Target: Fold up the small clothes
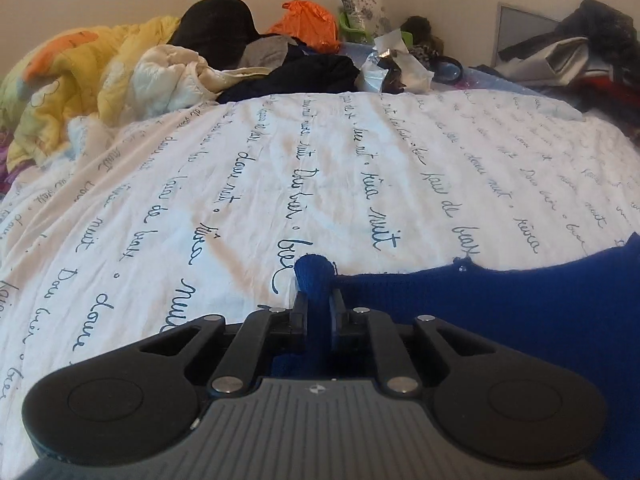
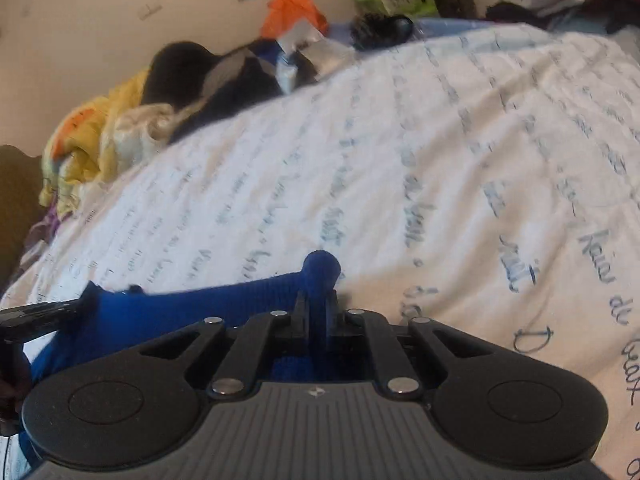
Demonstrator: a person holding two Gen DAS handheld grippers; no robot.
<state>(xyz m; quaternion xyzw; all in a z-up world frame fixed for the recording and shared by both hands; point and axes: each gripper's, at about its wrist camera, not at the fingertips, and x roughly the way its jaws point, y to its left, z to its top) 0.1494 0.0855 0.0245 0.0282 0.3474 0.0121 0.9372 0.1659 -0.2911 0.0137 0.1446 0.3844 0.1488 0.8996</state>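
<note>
A blue knit garment [image 1: 520, 320] hangs stretched between my two grippers, just above a white bed sheet with blue script [image 1: 320, 160]. In the left wrist view my left gripper [image 1: 318, 300] is shut on a bunched corner of the garment, and the cloth runs off to the right. In the right wrist view my right gripper [image 2: 319, 304] is shut on another bunched corner of the blue garment [image 2: 180, 312], which runs off to the left. The sheet [image 2: 440, 160] lies below it. The garment's lower part is hidden under both grippers.
Along the far side of the bed lie a yellow quilt [image 1: 80, 72], a black garment [image 1: 216, 28], dark clothes [image 1: 304, 76], an orange bag [image 1: 308, 20] and crumpled wrappers [image 1: 400, 64]. More clothes are piled at the far right [image 1: 580, 52].
</note>
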